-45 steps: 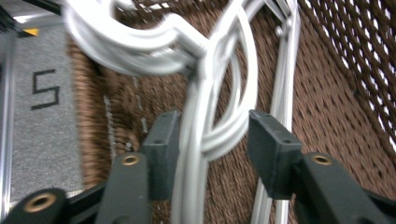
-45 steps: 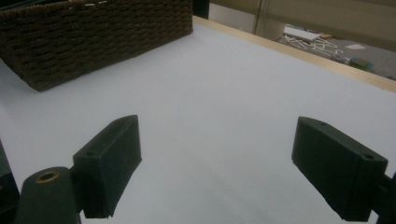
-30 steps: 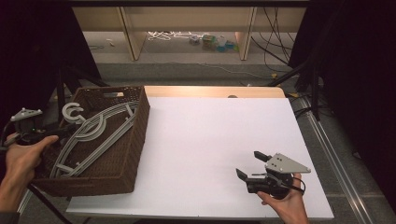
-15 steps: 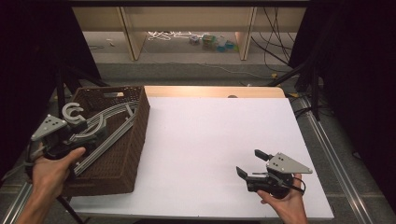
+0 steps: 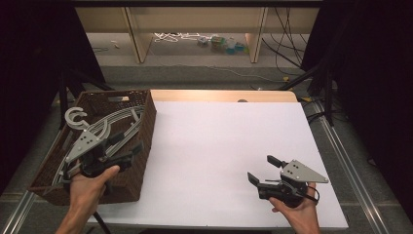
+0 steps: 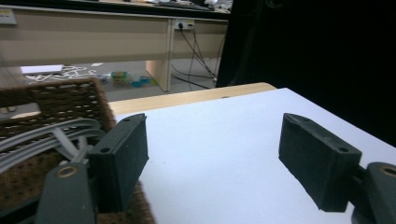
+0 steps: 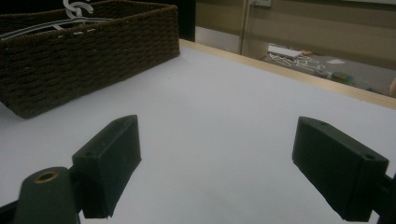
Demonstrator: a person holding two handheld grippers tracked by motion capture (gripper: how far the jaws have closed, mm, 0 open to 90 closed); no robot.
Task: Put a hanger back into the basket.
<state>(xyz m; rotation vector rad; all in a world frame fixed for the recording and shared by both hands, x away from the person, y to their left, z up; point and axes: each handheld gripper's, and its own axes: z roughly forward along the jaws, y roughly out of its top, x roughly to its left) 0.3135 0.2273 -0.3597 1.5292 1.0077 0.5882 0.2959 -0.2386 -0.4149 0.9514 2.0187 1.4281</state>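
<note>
I have the left gripper (image 5: 127,148) over the near right corner of the wicker basket (image 5: 141,146), which sits at the left edge of the desk (image 5: 219,146); its jaws have just been opening and now stand wide apart with nothing between them; in the left gripper view one jaw hangs above the basket's right wall and the other above the bare white top. Inside the basket lie the grey hangers (image 5: 104,127), stacked loosely, running from the near left towards the far right corner; their hook (image 5: 75,117) curls up near the basket's far left side, just above the rim; my left gripper is near them but I see no contact. In the left gripper view the hangers (image 6: 51,137) show as pale bars just behind the left-hand jaw, inside the woven wall (image 6: 56,98).

I hold the right gripper (image 5: 265,170) low near the desk's near right corner, well apart from the basket; its jaws are spread and empty, pointing across the white surface towards the basket; in the right gripper view the basket (image 7: 88,51) stands at the far left with the hook (image 7: 77,8) peeking over its rim.
</note>
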